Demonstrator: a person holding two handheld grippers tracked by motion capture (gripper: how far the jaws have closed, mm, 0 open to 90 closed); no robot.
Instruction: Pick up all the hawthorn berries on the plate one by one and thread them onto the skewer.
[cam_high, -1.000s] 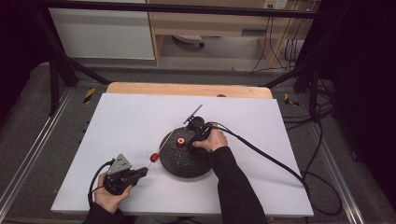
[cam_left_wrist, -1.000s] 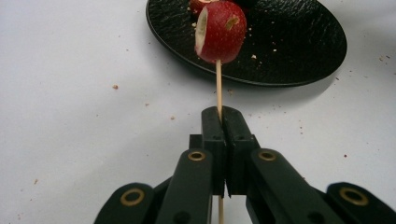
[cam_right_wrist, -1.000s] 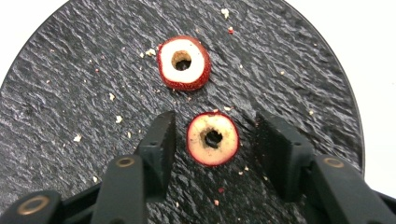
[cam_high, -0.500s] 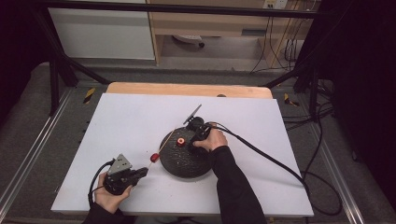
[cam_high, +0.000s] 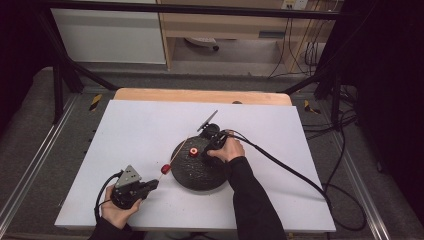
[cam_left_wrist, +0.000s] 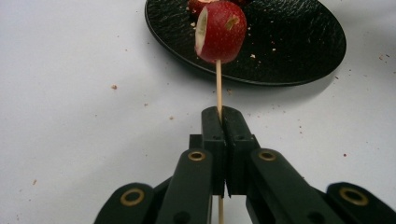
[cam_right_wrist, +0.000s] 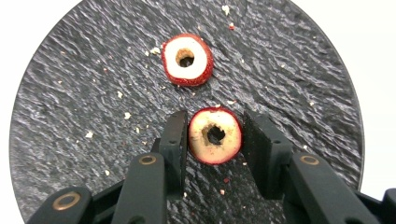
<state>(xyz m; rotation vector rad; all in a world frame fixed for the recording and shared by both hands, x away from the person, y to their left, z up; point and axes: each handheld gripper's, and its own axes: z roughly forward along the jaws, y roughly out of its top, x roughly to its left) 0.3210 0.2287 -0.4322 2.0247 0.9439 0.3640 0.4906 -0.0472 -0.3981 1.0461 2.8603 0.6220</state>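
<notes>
A black round plate (cam_high: 200, 177) lies on the white table. My left gripper (cam_high: 152, 185) is shut on a thin wooden skewer (cam_left_wrist: 218, 86) that slants up toward the plate's left rim. A red fruit piece (cam_left_wrist: 221, 31) is threaded on the skewer, just off the plate (cam_left_wrist: 289, 42). My right gripper (cam_right_wrist: 215, 119) points down at the plate (cam_right_wrist: 84, 93). Its jaws are shut on a cored red fruit ring (cam_right_wrist: 224, 147) that lies flat there. A second cored ring (cam_right_wrist: 198, 65) lies free just beyond it, and it is the red spot (cam_high: 193, 151) beside my right gripper (cam_high: 206, 152).
Crumbs are scattered on the plate and on the white table top (cam_high: 125, 135). A black cable (cam_high: 285, 167) trails from the right gripper across the table to its right edge. A wooden strip (cam_high: 200, 95) borders the far edge.
</notes>
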